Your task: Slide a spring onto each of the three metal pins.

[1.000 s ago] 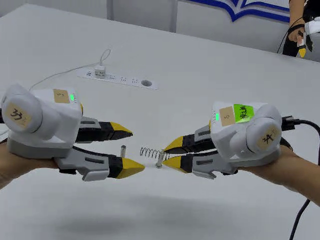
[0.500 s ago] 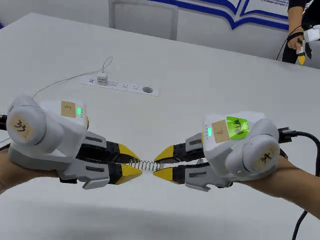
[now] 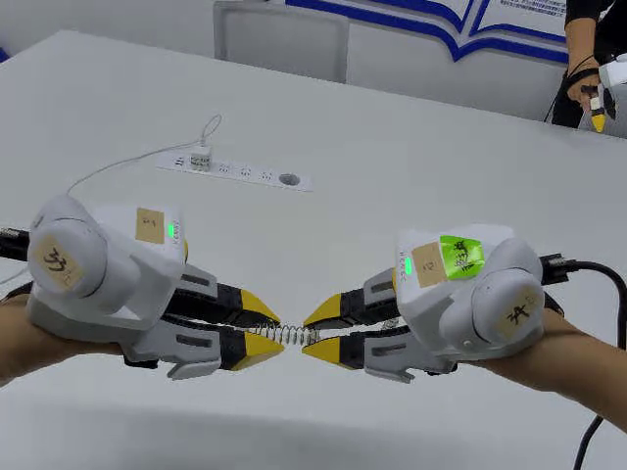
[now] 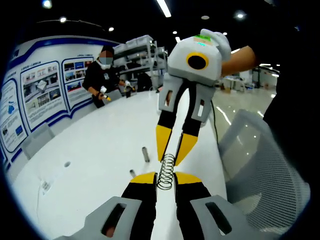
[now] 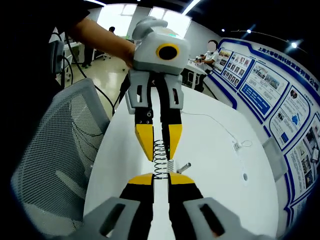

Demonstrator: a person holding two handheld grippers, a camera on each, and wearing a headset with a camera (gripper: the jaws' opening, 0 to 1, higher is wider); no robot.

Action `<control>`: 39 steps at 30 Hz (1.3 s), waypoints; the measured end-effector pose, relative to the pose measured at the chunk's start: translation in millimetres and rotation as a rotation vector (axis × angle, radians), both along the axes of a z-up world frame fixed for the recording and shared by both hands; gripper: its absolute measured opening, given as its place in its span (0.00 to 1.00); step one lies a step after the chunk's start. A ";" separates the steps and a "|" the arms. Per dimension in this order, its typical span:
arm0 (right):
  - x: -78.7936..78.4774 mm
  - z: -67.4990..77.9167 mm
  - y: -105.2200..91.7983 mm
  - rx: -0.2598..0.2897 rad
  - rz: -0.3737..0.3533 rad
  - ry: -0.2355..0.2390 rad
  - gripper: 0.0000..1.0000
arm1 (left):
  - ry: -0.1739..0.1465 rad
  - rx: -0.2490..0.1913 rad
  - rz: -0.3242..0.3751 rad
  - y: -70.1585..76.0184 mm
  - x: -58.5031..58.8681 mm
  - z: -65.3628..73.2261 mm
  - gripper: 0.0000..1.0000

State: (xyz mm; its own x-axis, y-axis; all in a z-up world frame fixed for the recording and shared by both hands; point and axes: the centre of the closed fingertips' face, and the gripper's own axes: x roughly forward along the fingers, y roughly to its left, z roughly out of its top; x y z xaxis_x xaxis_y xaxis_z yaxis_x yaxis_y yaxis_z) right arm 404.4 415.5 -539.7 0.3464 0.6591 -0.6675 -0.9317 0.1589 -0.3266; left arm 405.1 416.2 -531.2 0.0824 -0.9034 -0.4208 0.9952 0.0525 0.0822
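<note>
Two grips on one spring (image 3: 291, 335) now; holds it level and off the table (image 3: 392, 176), strung between the left gripper (image 3: 266, 331) and the right gripper (image 3: 310, 333), tips almost nose to nose.

Pinches one end with the left, jaws narrow around the last coils; pinches the other end with the right, jaws just as narrow.

A second ago had the left wide open and apart from the spring, which hung from the right alone; has since brought the left in and closed it on the free end. Has also lifted clear of the pin that stood by the left jaws then.

From the left gripper view, shows a far pin (image 4: 145, 154) upright on the table beyond the spring and a near pin (image 4: 132, 173) closer in, both bare and apart from the coils; from the right gripper view, shows a pin (image 5: 184, 166) just beside the spring, also bare. Cannot tell where the third is, nor whether anything sits inside the coils.

Probably means a re-grip or a steadying of a floppy part, not a finished step; no spring seen on any pin yet, so likely early in the task. Next calls for freeing one end and lining its open mouth over a pin; risks bending the coils or flicking the spring away if squeezed or pulled unevenly.
</note>
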 end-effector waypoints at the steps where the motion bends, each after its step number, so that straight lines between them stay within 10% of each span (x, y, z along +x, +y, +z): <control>1: 0.1 0.2 0.2 0.002 -0.001 -0.001 0.10 | -0.002 0.000 -0.002 -0.4 -0.1 0.3 0.13; 6: 0.2 0.7 1.3 0.003 0.001 -0.004 0.10 | -0.001 0.014 -0.009 1.2 0.1 -3.8 0.12; 14: 3.1 9.2 1.8 0.053 -0.029 0.013 0.11 | -0.087 -0.010 -0.041 1.9 -0.3 2.0 0.10; 28: 0.3 4.6 0.9 0.070 -0.050 0.101 0.11 | -0.108 0.005 -0.077 0.9 -3.1 0.6 0.10; 39: -0.5 33.3 12.3 0.255 -0.051 0.151 0.10 | -0.088 0.002 -0.057 3.4 1.4 -1.2 0.10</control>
State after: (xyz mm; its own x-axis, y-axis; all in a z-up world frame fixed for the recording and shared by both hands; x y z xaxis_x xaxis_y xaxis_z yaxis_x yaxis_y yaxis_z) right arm 403.9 427.8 -506.5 0.2925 0.7967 -0.5289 -0.9555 0.2657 -0.1282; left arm 406.5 419.6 -532.5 0.0675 -0.9069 -0.4159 0.9856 -0.0042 0.1692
